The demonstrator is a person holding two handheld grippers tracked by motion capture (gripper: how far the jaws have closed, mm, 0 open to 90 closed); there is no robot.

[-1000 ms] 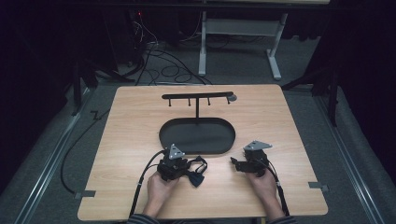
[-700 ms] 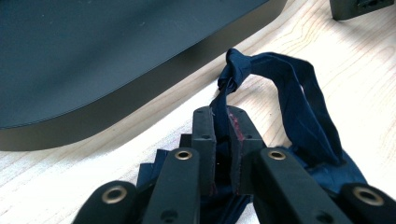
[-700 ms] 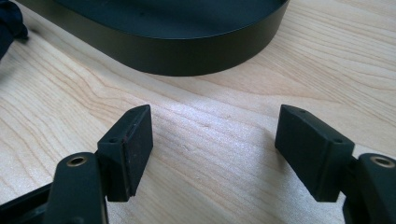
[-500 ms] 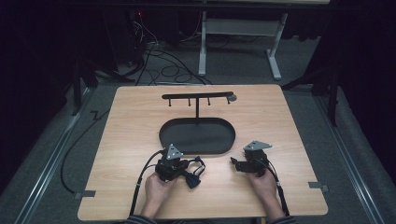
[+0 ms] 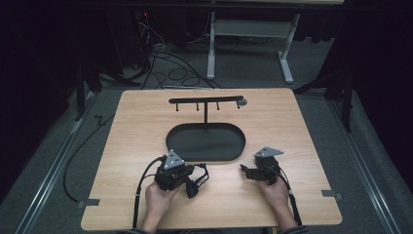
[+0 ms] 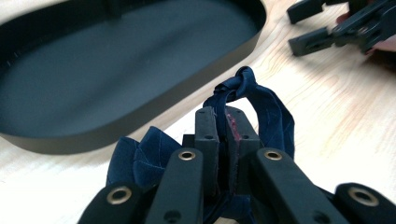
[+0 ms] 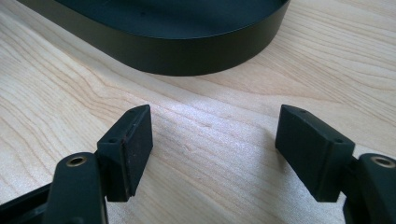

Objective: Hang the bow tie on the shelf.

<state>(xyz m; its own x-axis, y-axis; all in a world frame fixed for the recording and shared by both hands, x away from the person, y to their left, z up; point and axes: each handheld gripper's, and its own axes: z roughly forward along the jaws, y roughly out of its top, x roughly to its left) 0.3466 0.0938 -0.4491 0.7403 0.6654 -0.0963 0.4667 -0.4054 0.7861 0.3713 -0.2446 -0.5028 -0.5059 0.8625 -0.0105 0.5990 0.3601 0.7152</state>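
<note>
My left gripper sits at the near left of the table, just in front of the black oval tray. Its jaws are shut on a dark blue fabric band, which loops up past the fingertips and bunches below them. In the left gripper view, the left gripper has its pads pressed together with the cloth between them. My right gripper rests at the near right. In its own view the right gripper stands open over bare wood with nothing between the pads.
A black T-shaped stand with small hooks rises from the tray's far side. The tray's wall lies close ahead of the right gripper. Cables and a table frame are on the floor beyond the wooden table.
The left gripper has shifted a little to the left and lifted, taking the blue band with it. The right hand has kept still.
</note>
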